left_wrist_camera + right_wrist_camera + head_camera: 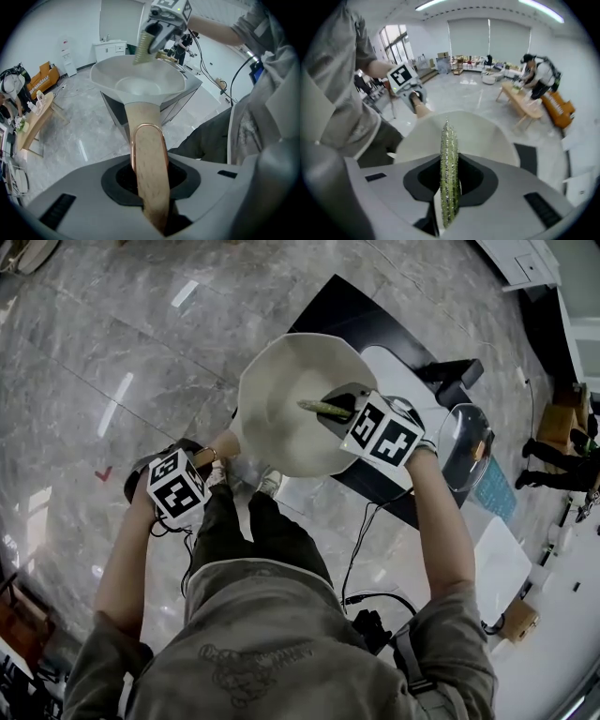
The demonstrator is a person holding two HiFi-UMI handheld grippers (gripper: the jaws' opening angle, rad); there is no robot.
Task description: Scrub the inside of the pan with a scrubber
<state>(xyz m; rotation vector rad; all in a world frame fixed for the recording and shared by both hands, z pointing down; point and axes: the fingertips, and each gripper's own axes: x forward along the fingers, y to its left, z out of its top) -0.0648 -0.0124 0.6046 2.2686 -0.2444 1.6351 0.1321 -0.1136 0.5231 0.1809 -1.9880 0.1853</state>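
A cream-white pan point(295, 399) is held up in the air by its wooden handle point(146, 154), which has a copper band at its end. My left gripper point(217, 454) is shut on that handle. A thin green glittery scrubber point(449, 164) stands edge-on between the jaws of my right gripper point(339, 411), which is shut on it. In the head view the scrubber point(325, 408) pokes out over the pan's right inner side. In the left gripper view the scrubber point(144, 47) hangs just above the pan's far rim point(140, 77), apart from the inner surface.
Under the pan stands a black table point(352, 315) with a white mat point(398, 371) and a glass lid point(464, 442) at its right edge. The person's legs point(248, 531) are below the pan. Another person point(539, 75) bends over a wooden table point(522, 101) farther off. Grey marble floor point(112, 352) lies all round.
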